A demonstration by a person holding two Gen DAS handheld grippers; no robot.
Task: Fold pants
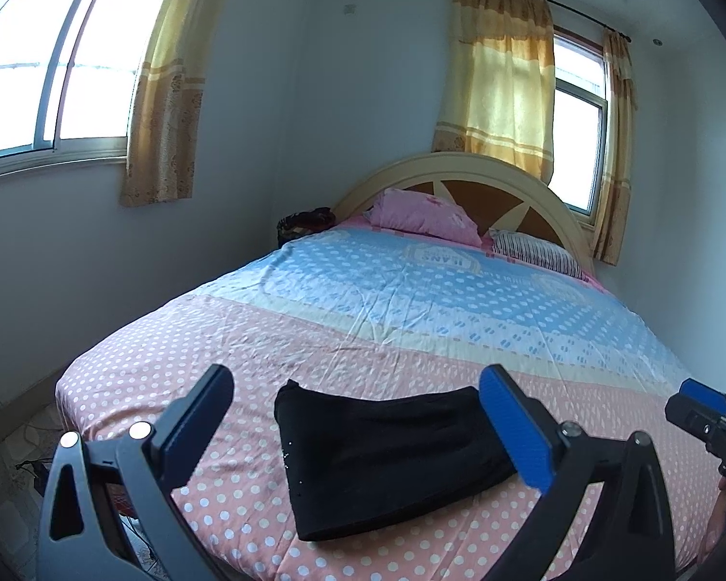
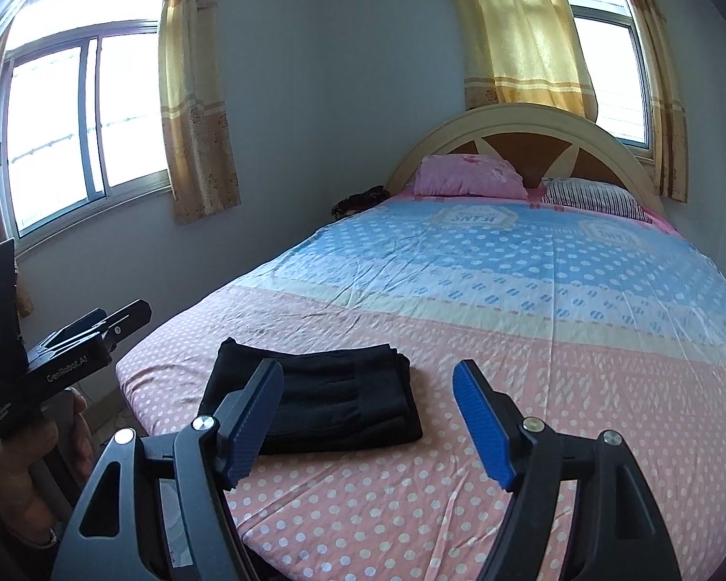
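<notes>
Black pants (image 1: pixel 387 455) lie folded into a compact rectangle on the pink dotted sheet near the foot of the bed; they also show in the right wrist view (image 2: pixel 324 402). My left gripper (image 1: pixel 358 416) is open and empty, held above and just short of the pants, with its fingers to either side of them. My right gripper (image 2: pixel 370 419) is open and empty, to the right of the pants. The right gripper shows at the right edge of the left wrist view (image 1: pixel 716 416). The left gripper, in a hand, shows at the left of the right wrist view (image 2: pixel 68 353).
The bed (image 1: pixel 460 300) has a pink and blue dotted sheet, a pink pillow (image 1: pixel 426 215), a striped pillow (image 1: pixel 537 252) and a curved headboard (image 1: pixel 508 184). Curtained windows (image 1: pixel 48 63) are on two walls. Cables lie on the floor (image 1: pixel 29 465) at the left.
</notes>
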